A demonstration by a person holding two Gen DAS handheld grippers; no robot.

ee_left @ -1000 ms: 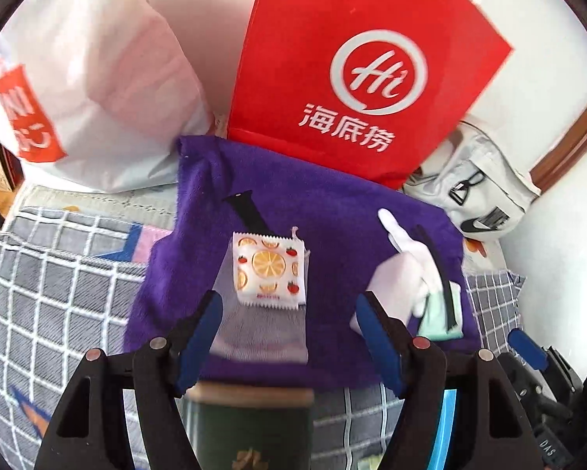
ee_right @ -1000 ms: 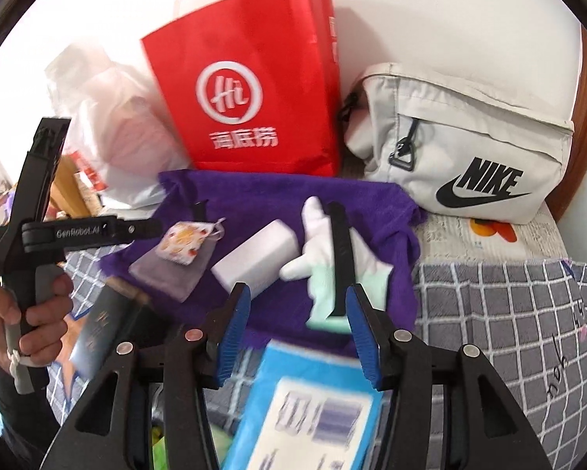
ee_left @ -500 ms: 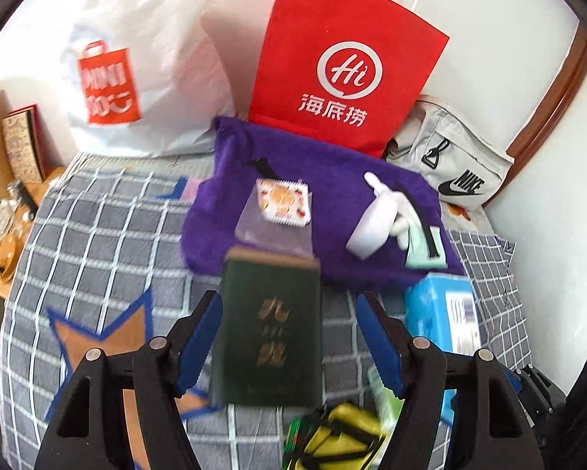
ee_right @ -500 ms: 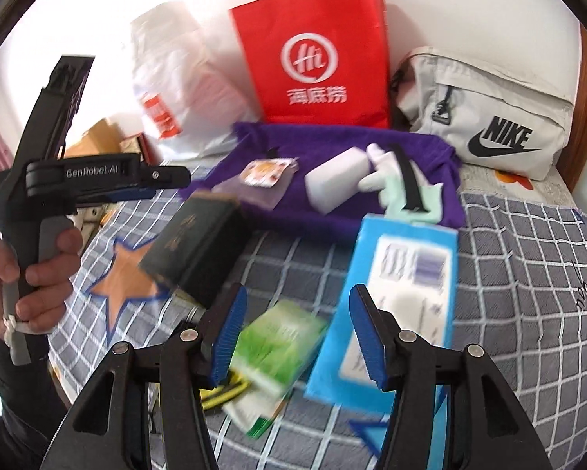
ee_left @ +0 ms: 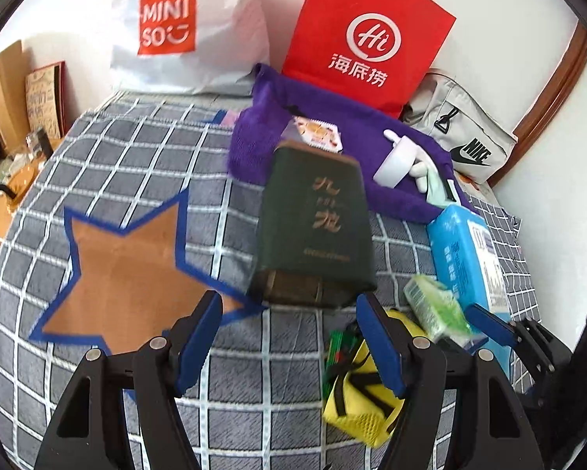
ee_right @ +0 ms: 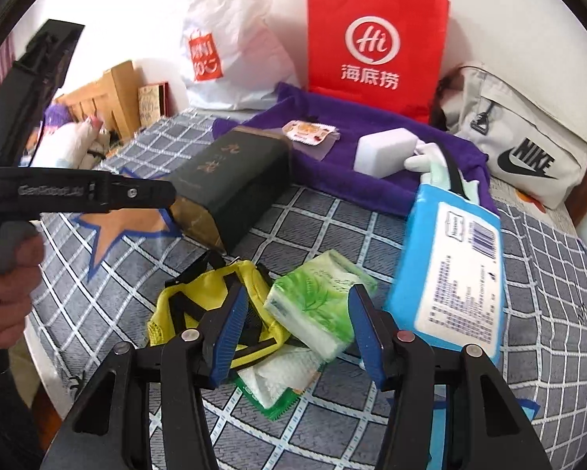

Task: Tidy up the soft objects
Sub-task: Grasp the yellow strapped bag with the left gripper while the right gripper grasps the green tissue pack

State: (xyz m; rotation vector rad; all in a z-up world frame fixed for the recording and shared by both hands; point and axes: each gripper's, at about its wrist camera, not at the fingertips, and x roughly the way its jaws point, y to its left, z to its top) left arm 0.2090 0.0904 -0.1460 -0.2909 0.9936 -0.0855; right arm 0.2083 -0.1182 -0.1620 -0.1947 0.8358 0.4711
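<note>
Both my grippers hang above the grey checked bedspread (ee_left: 117, 164), fingers spread with nothing between them: the left gripper (ee_left: 289, 337) over bare checks just short of the dark green box with gold characters (ee_left: 316, 227), the right gripper (ee_right: 293, 329) over the pile of soft things.

My left camera alone takes in the whole brown star patch edged in blue (ee_left: 125, 270) on the bedspread; it catches the yellow mesh pouch with black straps (ee_left: 356, 399) partly behind my right-hand finger (ee_left: 379, 344), with the green tissue pack (ee_left: 434, 309) and the blue wet-wipe pack (ee_left: 465, 250) squeezed at the edge.

My right camera lays these open: the pouch (ee_right: 215, 293) touching the green pack (ee_right: 316, 301), a crumpled white tissue in a green wrapper (ee_right: 281, 380) beneath them, the blue pack (ee_right: 454, 274) just beside. Only here do I see my left hand (ee_right: 3, 293) on its handle. Behind, the purple towel (ee_right: 332, 172) carries a white foam block (ee_right: 383, 150).
</note>
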